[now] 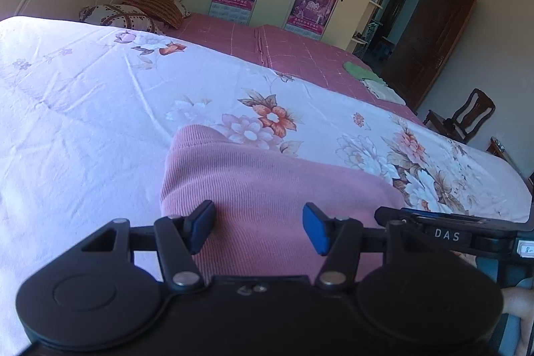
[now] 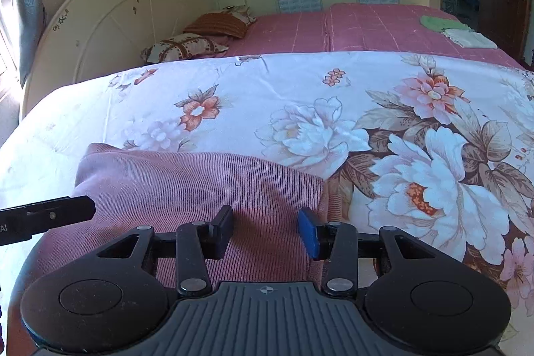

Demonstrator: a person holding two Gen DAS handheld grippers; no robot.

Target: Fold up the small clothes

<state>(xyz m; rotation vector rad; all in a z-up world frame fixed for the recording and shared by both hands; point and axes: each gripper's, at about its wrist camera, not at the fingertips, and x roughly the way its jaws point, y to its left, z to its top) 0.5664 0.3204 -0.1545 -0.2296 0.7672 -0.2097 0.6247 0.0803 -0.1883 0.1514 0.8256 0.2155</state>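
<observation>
A pink ribbed garment (image 1: 267, 189) lies folded and flat on the floral bedsheet (image 1: 100, 122), near the bed's front edge. My left gripper (image 1: 258, 227) hovers over its left part with the jaws apart; the cloth lies below the blue pads (image 1: 315, 229), not pinched. In the right wrist view the same garment (image 2: 187, 186) fills the lower left. My right gripper (image 2: 266, 231) stands open over its right part, close to the folded edge (image 2: 322, 189). Each gripper's side shows at the edge of the other's view.
Beyond the floral bedsheet (image 2: 300, 89) lies a pink checked cover (image 2: 383, 25) with a green cloth (image 2: 437, 22) and a white cloth (image 2: 467, 39) at its far right. Two pillows (image 2: 187, 47) rest by the headboard (image 2: 100, 22). A wooden chair (image 1: 467, 119) stands off the bed's right.
</observation>
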